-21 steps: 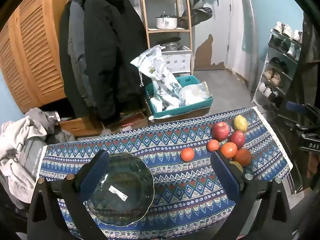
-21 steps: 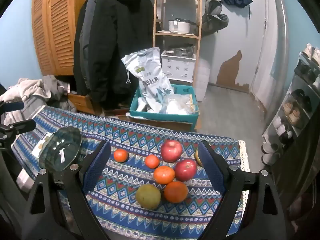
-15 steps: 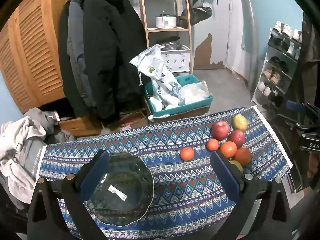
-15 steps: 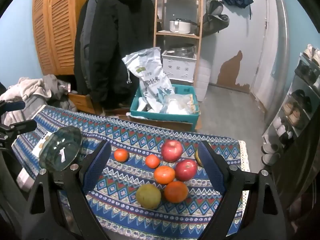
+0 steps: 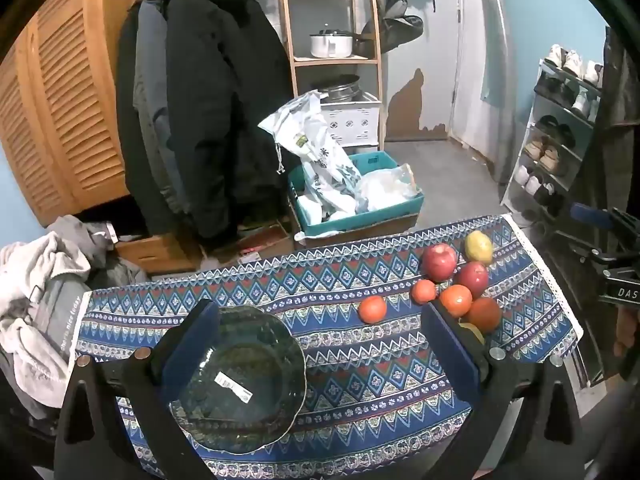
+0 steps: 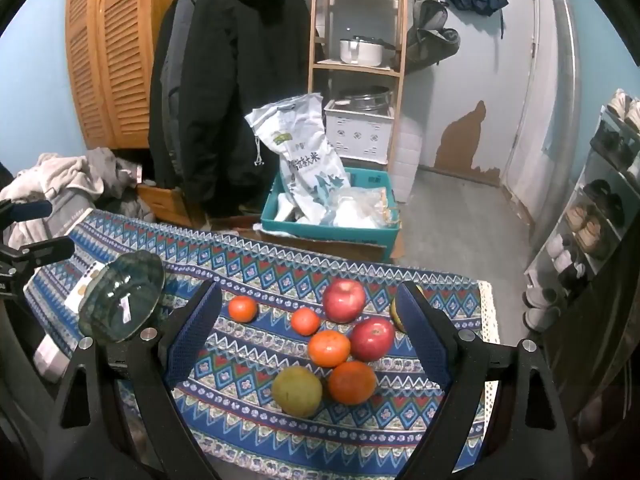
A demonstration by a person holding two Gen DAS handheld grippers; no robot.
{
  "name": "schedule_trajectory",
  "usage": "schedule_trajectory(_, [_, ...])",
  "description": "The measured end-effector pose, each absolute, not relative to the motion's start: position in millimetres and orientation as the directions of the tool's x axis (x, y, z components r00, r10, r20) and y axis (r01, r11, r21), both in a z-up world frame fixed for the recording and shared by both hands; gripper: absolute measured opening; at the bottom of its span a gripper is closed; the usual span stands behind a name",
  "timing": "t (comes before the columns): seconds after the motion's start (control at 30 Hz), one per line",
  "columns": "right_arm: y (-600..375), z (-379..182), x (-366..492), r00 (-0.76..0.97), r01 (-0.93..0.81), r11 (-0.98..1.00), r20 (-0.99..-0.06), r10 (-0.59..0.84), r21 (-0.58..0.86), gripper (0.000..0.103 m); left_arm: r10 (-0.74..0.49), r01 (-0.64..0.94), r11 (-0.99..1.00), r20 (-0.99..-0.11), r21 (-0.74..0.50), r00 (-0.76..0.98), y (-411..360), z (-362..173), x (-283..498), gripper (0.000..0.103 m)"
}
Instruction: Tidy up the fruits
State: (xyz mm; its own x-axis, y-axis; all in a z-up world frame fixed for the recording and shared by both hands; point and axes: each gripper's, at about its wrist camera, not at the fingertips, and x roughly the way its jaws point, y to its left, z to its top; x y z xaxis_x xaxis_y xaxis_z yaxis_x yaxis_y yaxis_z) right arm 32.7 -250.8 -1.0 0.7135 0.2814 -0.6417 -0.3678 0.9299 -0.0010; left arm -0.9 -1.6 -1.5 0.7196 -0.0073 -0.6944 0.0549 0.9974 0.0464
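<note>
Red, orange and yellow-green fruit, all smooth-skinned and round, lies clustered on the blue patterned woven tablecloth (image 6: 256, 364) toward its lace-trimmed right end: two red apples (image 6: 344, 301) (image 6: 372, 338), four orange citrus of differing sizes, the smallest pair (image 6: 243, 308) (image 6: 305, 321) set slightly apart to the left, a dull green-yellow round fruit (image 6: 297, 391) nearest the front edge, and a yellow-green pear-like fruit (image 5: 478, 247) at the far right. Dark scalloped glass bowl (image 5: 240, 380), barcode sticker inside, sits on the cloth's left part, well apart from the cluster. Left gripper (image 5: 316, 354) spread wide, holding nothing, over the bowl side. Right gripper (image 6: 312, 330) spread wide, holding nothing, framing the fruit. Bare cloth lies between bowl and fruit.
</note>
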Motion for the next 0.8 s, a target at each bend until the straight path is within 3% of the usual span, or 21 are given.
schedule_trajectory(0.8, [-249.9, -1.5, 36.1, 0.711, -0.368, 0.93, -0.645, 0.282, 0.001, 0.087, -0.018, 0.063, 0.997, -0.698, 0.039, 0.716, -0.5, -1.7, -3.3, 0.102])
